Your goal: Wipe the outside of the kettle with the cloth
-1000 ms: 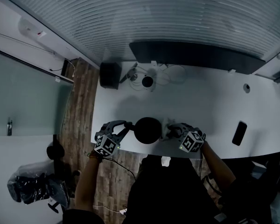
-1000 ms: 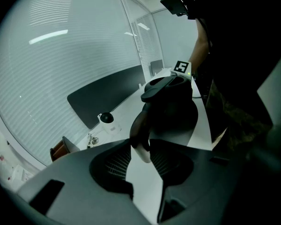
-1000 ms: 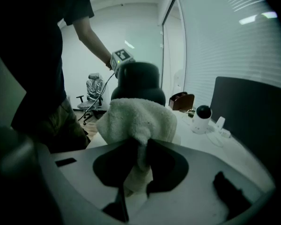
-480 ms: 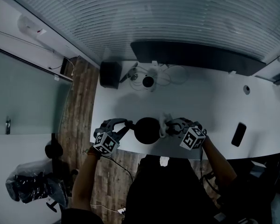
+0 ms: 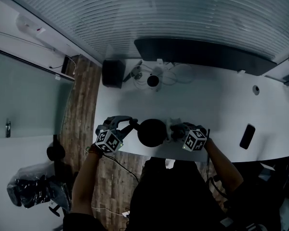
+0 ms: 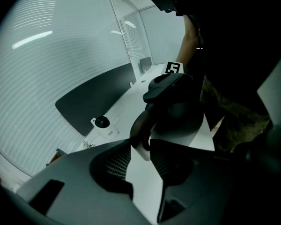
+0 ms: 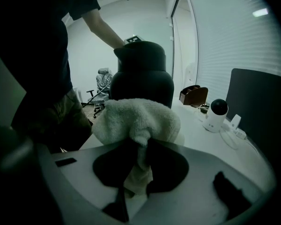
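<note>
A black kettle (image 5: 151, 132) stands near the front edge of the white table (image 5: 216, 105). My left gripper (image 5: 127, 127) is at its left side, and in the left gripper view its jaws are shut on the kettle's handle (image 6: 139, 128). My right gripper (image 5: 175, 132) is at the kettle's right side, shut on a white cloth (image 7: 136, 121). In the right gripper view the bunched cloth sits just in front of the kettle's body (image 7: 143, 82), pressed close to it; actual contact is hidden.
A small white camera with a black dome (image 5: 153, 81) and cables stand at the table's back, beside a black box (image 5: 112, 73). A dark monitor (image 5: 202, 54) runs along the far edge. A black phone (image 5: 246, 136) lies at the right. Wooden floor (image 5: 82, 114) is left.
The right gripper with the cloth has shifted slightly along the kettle's right side, toward the table's front edge. The left gripper and kettle have barely moved.
</note>
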Demonstrator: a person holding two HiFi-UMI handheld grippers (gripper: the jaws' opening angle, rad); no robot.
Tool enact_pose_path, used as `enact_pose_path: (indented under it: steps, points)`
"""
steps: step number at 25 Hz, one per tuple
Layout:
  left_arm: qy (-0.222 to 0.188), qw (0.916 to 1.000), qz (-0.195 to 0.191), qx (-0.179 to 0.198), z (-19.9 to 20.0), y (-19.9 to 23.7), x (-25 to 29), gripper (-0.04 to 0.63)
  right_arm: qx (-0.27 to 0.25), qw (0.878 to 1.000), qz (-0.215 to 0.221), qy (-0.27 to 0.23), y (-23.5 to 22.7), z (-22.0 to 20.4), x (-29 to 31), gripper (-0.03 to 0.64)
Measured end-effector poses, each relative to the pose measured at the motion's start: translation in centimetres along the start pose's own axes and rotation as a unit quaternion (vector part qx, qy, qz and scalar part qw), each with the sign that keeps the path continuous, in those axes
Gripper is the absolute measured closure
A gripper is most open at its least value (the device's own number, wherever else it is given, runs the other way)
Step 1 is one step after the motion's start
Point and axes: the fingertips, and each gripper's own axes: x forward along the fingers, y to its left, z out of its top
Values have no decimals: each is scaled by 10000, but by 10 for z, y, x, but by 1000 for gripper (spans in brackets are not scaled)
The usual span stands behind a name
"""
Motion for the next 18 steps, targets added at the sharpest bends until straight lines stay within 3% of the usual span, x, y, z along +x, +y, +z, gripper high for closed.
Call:
enact_pose_path:
  steps: [6, 9, 18]
  points:
    - [-1, 9996, -209, 176, 2, 0, 1, 476, -334, 9981, -294, -427, -23, 41, -53, 549]
    - [29, 9993, -248, 278, 2, 3, 3, 476, -653, 9962, -132, -568, -23, 63, -56, 548]
    - [163, 9951, -626, 752, 8, 10, 11, 476, -744, 9968, 178, -224, -10, 43, -29, 548]
